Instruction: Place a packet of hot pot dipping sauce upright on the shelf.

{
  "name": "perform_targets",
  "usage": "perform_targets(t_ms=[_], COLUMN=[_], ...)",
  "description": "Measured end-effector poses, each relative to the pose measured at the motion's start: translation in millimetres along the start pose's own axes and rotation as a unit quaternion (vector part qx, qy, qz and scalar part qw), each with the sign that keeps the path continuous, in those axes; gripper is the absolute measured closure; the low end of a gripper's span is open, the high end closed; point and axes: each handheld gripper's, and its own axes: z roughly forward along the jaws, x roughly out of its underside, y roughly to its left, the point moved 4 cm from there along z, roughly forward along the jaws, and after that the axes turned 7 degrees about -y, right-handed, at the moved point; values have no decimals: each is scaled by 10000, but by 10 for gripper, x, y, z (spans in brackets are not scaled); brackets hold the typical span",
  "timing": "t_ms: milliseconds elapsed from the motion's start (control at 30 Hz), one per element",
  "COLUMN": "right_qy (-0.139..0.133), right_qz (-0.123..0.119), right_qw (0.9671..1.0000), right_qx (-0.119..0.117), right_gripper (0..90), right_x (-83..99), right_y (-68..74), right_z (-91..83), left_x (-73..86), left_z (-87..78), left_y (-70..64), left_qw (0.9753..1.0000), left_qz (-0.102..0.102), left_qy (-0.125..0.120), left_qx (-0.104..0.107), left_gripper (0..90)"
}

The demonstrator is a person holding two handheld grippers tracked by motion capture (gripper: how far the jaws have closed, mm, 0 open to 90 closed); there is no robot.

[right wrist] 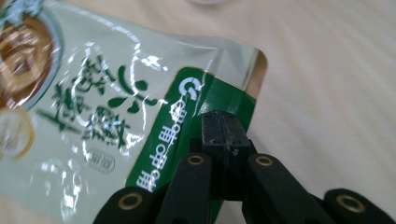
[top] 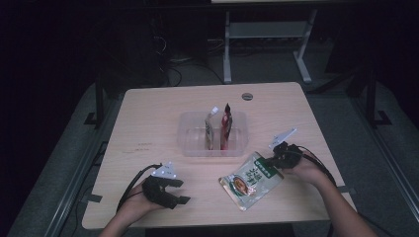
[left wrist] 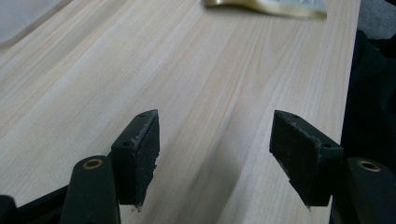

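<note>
— Where do we stand?

— My right gripper [top: 277,157] has its jaws closed flat on the green top corner of the food pouch [top: 251,179]; the right gripper view shows the pads pinching the seal strip. The pouch lies on the table [top: 148,113] at the near right, just in front of the clear bin [top: 190,133], where two packets [top: 218,129] already stand upright.

— And the left?

— My left gripper [top: 179,191] sits near left, jaws wide apart, holding nothing, well apart from the pouch.

— How would you lift it?

— I'd judge the corner grip thin, so I'd raise slowly and let the pouch hang straight before carrying it far toward the bin. Then lower it edge-first into the free space beside the packets, without knocking them over. If it swings or slips, I'd steady its lower edge with the left.
</note>
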Motion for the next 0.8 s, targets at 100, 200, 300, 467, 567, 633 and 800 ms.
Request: perform_targets(t_ms=[100, 200, 300, 467, 567, 633, 800], right_qy=[-20, -41, -69, -170, -212, -261, -381], right_qz=[-67, -141, -133, -167, -101, -169, -158], right_qw=[9999, 9997, 9995, 9987, 9984, 9981, 9974], right_qx=[-119, -208, -267, -444, -522, -524, -586], right_gripper=[900, 900, 900, 900, 900, 899, 836], right_x=[10, 5, -10, -23, -35, -34, -26], right_y=[137, 243, 347, 525, 636, 682, 774], right_z=[8, 30, 51, 93, 119, 134, 106], left_x=[-34, -92, -169, -279, -330, -363, -438], left_z=[22, 65, 139, 263, 325, 368, 503], left_y=[-9, -6, -20, -47, -54, -60, -103], left_qw=[10000, 9999, 9995, 9986, 9982, 9979, 9976], left_qz=[58, 163, 268, 448, 512, 564, 555], left_qy=[-17, -42, -89, -146, -139, -149, -187], left_qx=[15, 40, 120, 222, 269, 291, 359], left_gripper=[317, 303, 291, 275, 265, 262, 221])
